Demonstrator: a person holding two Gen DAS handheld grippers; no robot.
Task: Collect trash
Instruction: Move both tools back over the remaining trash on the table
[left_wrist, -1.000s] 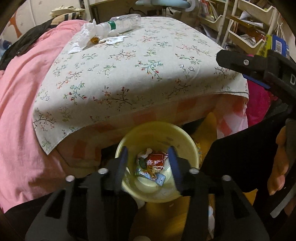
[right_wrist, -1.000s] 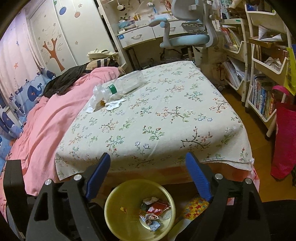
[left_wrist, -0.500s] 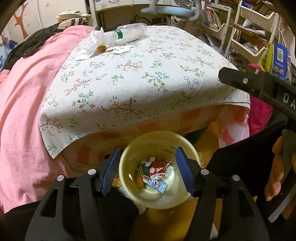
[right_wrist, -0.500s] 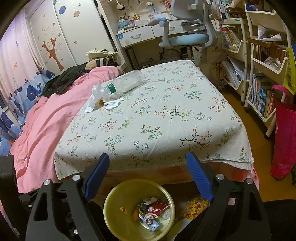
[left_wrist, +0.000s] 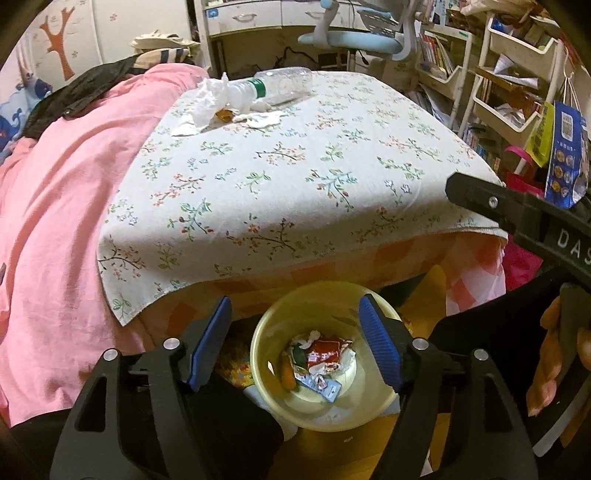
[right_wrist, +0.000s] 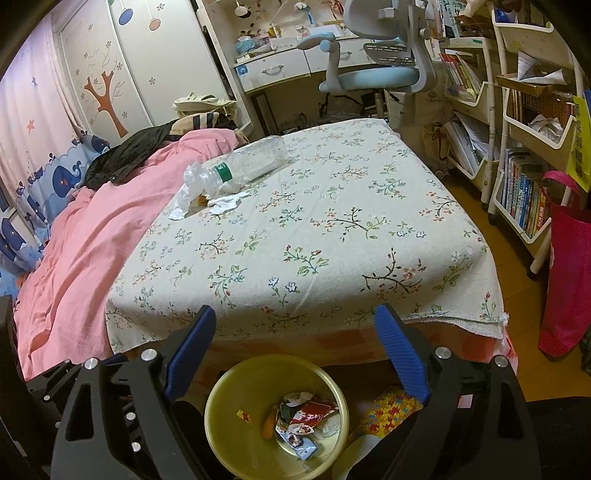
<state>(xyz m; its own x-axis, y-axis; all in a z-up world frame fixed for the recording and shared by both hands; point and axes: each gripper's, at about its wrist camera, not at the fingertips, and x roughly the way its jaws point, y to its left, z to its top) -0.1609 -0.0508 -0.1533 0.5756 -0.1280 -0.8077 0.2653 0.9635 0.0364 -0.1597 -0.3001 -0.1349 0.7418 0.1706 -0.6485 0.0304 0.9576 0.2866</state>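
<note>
Yellow bin (right_wrist: 221, 417) cut off below.

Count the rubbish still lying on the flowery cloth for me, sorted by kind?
Plastic bottle: 1
Crumpled white tissue pieces: about 3, as they overlap
Small orange wrapper: 1
Total: about 5

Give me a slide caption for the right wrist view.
Open right tongs above yellow bin; bottle and tissues remain on bed.
</note>
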